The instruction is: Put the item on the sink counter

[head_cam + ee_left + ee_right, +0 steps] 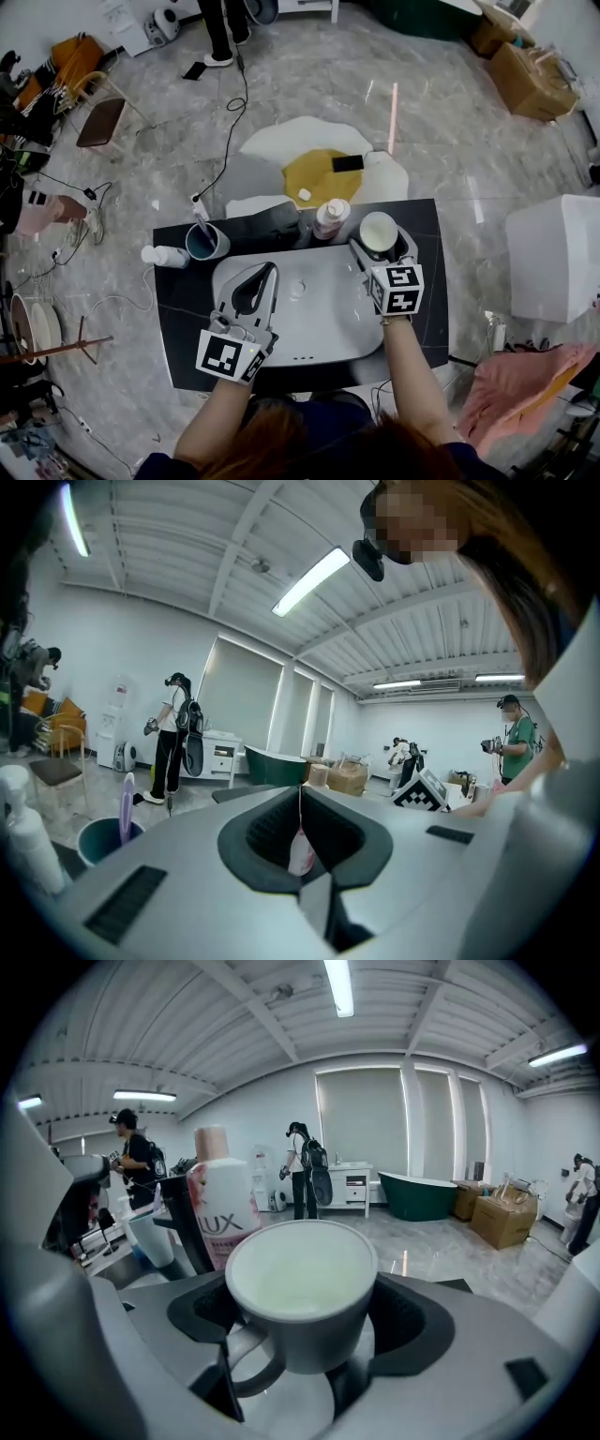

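A white mug (379, 232) with a grey outside sits between the jaws of my right gripper (382, 246), which is shut on it over the back right corner of the black sink counter (180, 323). In the right gripper view the mug (302, 1283) fills the space between the jaws, handle toward the camera. I cannot tell whether its base touches the counter. My left gripper (266, 274) hovers over the left side of the white basin (323, 319), shut with nothing held; its tips (300, 794) meet.
A pink LUX bottle (330, 217) stands at the back of the counter beside the black faucet (192, 1227). A teal cup (205, 242) holding a toothbrush and a white bottle (163, 255) lying down occupy the back left. Other people stand around the room.
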`<state>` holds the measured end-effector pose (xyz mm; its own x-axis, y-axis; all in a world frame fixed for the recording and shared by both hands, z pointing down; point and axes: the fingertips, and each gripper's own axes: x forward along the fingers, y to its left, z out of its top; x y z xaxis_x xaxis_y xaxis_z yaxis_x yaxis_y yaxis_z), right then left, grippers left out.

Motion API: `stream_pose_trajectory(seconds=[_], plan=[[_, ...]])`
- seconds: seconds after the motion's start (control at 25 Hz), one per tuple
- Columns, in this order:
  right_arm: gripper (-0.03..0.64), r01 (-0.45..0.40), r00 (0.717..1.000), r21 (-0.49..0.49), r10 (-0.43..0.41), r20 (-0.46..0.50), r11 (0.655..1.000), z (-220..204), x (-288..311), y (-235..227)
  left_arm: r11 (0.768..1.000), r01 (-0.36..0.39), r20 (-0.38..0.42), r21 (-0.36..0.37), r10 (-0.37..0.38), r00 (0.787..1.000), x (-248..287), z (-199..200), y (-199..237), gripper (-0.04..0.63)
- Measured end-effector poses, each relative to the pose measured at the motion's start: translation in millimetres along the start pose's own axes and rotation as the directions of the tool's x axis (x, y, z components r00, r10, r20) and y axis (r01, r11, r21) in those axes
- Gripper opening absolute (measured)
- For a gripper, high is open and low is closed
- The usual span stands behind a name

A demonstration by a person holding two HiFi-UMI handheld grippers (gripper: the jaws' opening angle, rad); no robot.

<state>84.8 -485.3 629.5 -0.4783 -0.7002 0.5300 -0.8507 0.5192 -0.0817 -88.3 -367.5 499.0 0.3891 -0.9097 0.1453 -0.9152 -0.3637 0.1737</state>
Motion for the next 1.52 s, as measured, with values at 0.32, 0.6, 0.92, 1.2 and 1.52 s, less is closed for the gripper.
stream_pose_trajectory(seconds=[0.32, 0.6, 0.92, 1.2, 1.52], plan=[[0.434, 0.020, 1.000, -0.029, -0.021, -0.021, 0.999, -12.0, 26.6, -7.4, 1.000, -0.018, -0.021, 0.002, 0.018, 1.000, 2.8, -6.7, 8.2, 0.023], [0.434, 0.027, 1.000, -0.026, -0.027, -0.009, 0.999, -16.9, 34.9, -11.3, 0.999, -0.034, -0.025, 0.006, 0.034, 0.999, 0.6, -8.8, 13.5, 0.023], [0.460, -0.013, 0.999, -0.012, 0.013, 0.030, 1.000, -7.0, 36.4, -7.8, 0.999, -0.033, -0.018, 0.010, 0.033, 0.999, -0.5, -6.9, 13.0, 0.023], [0.463, -0.022, 0.996, -0.010, 0.023, 0.090, 1.000, 19.6, 10.1, -0.3, 1.000, -0.027, 0.003, 0.016, 0.027, 1.000, 3.2, 2.3, 10.4, 0.023], [0.352, -0.037, 0.979, -0.007, 0.037, 0.199, 0.999, 64.6, -46.0, 12.2, 0.999, -0.012, 0.049, 0.044, 0.010, 0.999, 3.0, 27.3, -0.2, 0.023]])
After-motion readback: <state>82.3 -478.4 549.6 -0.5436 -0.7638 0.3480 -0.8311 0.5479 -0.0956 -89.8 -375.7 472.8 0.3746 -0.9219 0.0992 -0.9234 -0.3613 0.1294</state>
